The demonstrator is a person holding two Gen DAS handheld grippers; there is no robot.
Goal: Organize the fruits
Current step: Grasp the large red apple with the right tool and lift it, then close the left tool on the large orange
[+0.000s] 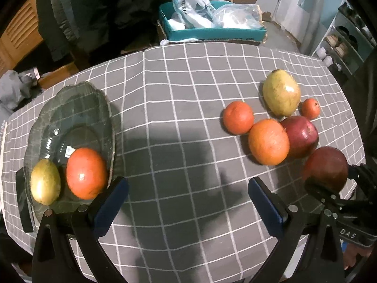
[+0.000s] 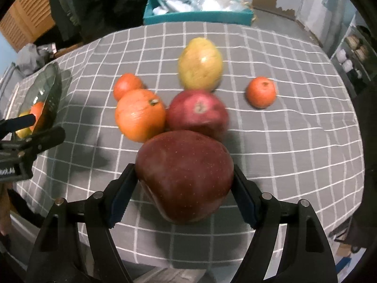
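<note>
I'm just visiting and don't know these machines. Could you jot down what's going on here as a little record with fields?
Surface: table with grey checked cloth
Glass plate: at the left, holding an orange fruit and a yellow-green fruit
Loose fruit on cloth: pear, large orange, red apple, two small tangerines
Right gripper: closed on a dark red apple
Left gripper: open, holding nothing
Behind table: teal box with plastic bags

Right hand-held gripper (image 2: 185, 188): clamped on dark red apple (image 2: 185, 176), near. Beyond: second apple (image 2: 198, 113), large orange (image 2: 140, 115), yellow-green mango (image 2: 200, 64), on checked tabletop (image 2: 294, 141).
</note>
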